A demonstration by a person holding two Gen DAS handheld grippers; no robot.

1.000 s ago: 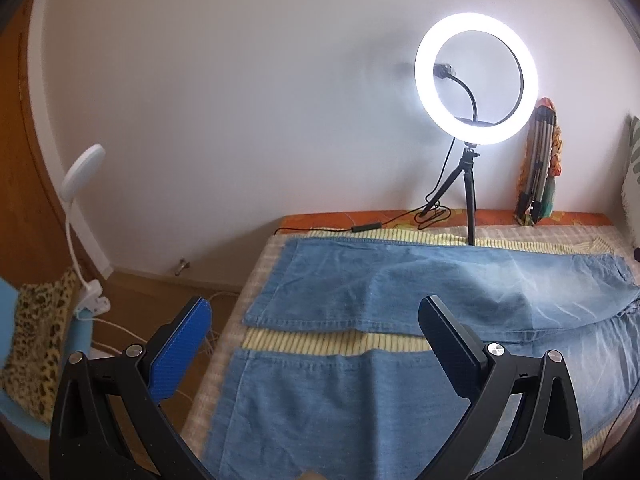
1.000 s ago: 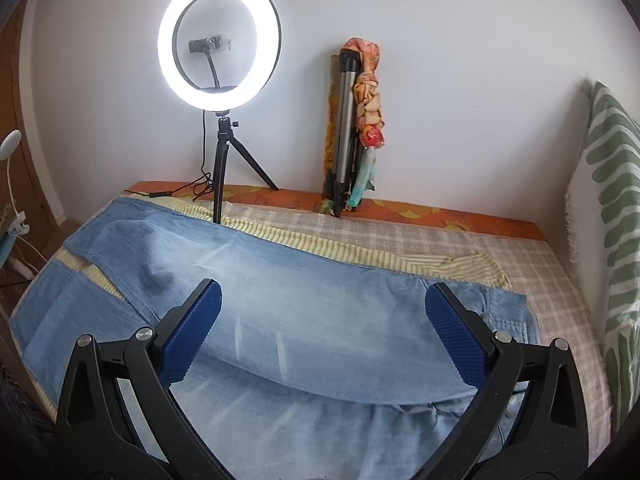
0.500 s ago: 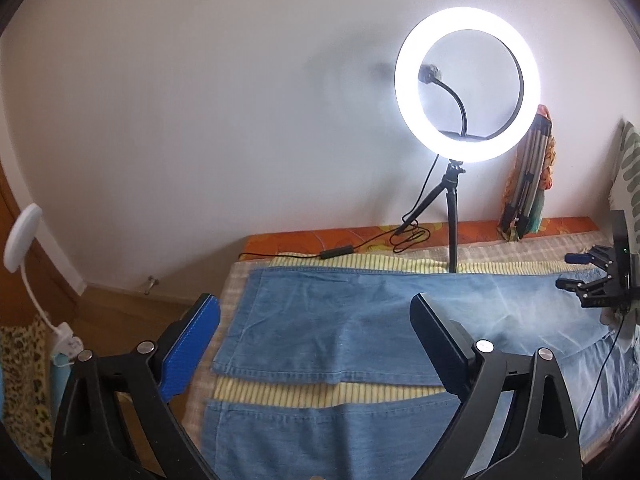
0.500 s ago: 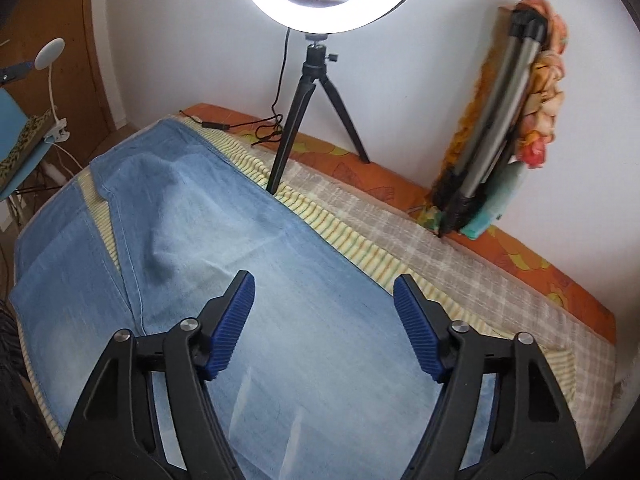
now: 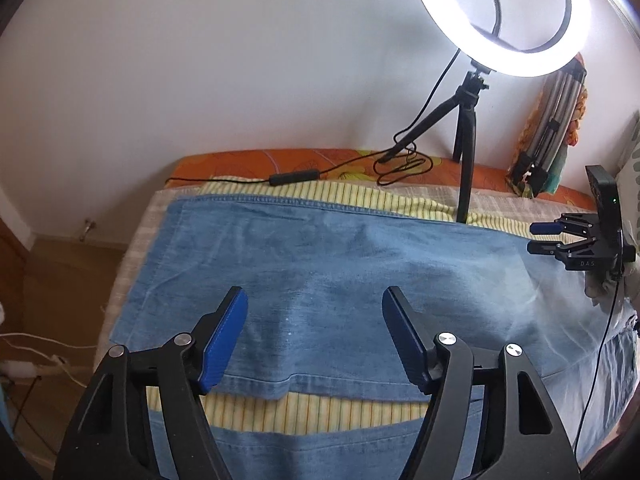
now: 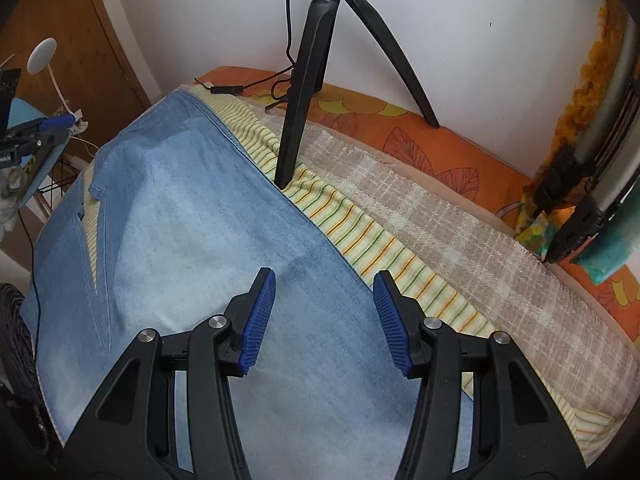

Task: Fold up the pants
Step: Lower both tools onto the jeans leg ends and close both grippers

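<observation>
Light blue jeans [image 5: 320, 264] lie flat on the bed, legs spread apart with a strip of striped sheet [image 5: 320, 412] between them. My left gripper [image 5: 316, 304] is open and empty, low over the far leg near its hem end. My right gripper [image 6: 324, 284] is open and empty over the far leg's upper edge [image 6: 312, 236] in the right wrist view. The right gripper also shows at the right edge of the left wrist view [image 5: 540, 238], and the left gripper at the left edge of the right wrist view [image 6: 36, 128].
A ring light [image 5: 500, 16] on a black tripod [image 6: 308, 80] stands at the jeans' far edge, its cable [image 5: 296, 178] trailing along the bed. A folded tripod wrapped in cloth [image 5: 552, 128] leans on the wall. A clip lamp [image 6: 44, 64] and chair sit beyond the bed's foot.
Both grippers have moved forward and down toward the far leg of the jeans. The jaws of both have narrowed but stay open. The jeans have not moved.
</observation>
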